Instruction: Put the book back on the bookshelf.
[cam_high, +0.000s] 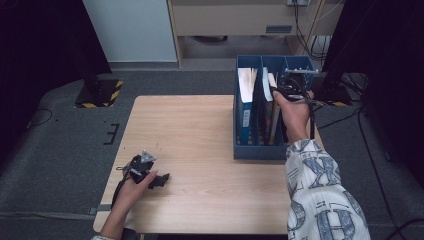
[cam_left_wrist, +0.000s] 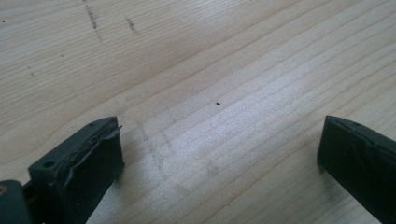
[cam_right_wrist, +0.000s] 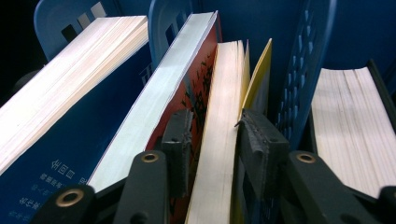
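Two risks: slips back or tips, with the right gripper (cam_right_wrist: 210, 126) set loosely astride the book (cam_right_wrist: 222, 93) in the rack's (cam_high: 260, 150) middle slot, not pinching; drags along the red book (cam_right_wrist: 198, 79) leaning on it. Crowds close: blue book (cam_right_wrist: 70, 154), divider (cam_right_wrist: 299, 70). Rests wide open on the table (cam_left_wrist: 210, 56), left gripper (cam_left_wrist: 219, 137), well apart

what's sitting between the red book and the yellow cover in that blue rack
A cream-edged book, standing between the red book and the yellow cover, with the right gripper straddling it. The right gripper view shows this.
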